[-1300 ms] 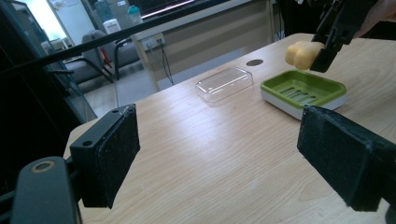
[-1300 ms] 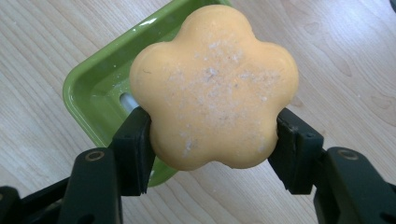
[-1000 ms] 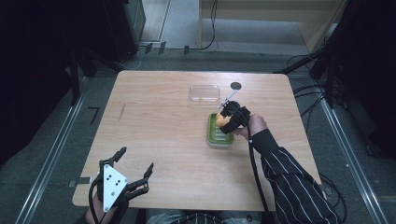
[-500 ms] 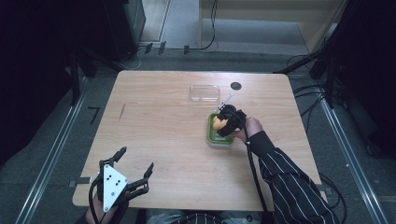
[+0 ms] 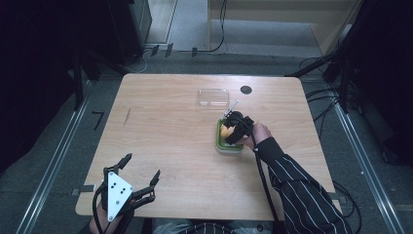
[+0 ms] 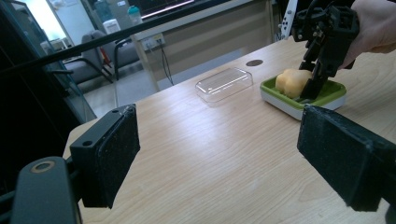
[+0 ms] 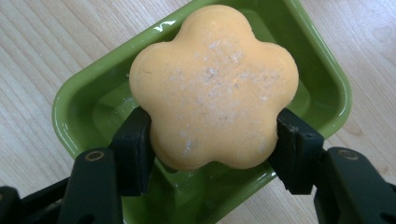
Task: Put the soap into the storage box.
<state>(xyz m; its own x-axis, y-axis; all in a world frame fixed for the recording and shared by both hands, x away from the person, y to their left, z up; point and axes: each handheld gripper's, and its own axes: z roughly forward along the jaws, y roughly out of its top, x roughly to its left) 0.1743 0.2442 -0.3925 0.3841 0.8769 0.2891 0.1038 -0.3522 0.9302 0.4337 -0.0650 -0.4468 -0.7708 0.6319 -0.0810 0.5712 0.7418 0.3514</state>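
1. Seen from the high view, right gripper [image 5: 233,130] sits right of centre over the green rectangular plastic dish [image 5: 220,142]; left gripper [image 5: 141,185], lower left, jaws apart, empty.
2. Left gripper view: clear plastic lid [image 6: 224,84] lies beside the dish, upper centre.
3. Right gripper view: jaws clamped on orange flower-shaped soap bar [image 7: 214,84], mid-frame; its rounded lobes could let it slip.

Your high view looks forward and down over the whole table [image 5: 160,131]. Your left gripper view sits low at the near edge, facing across to the green tray [image 6: 303,95] far beyond its jaws. Your right gripper view hangs close above that same tray [image 7: 88,100], looking down.
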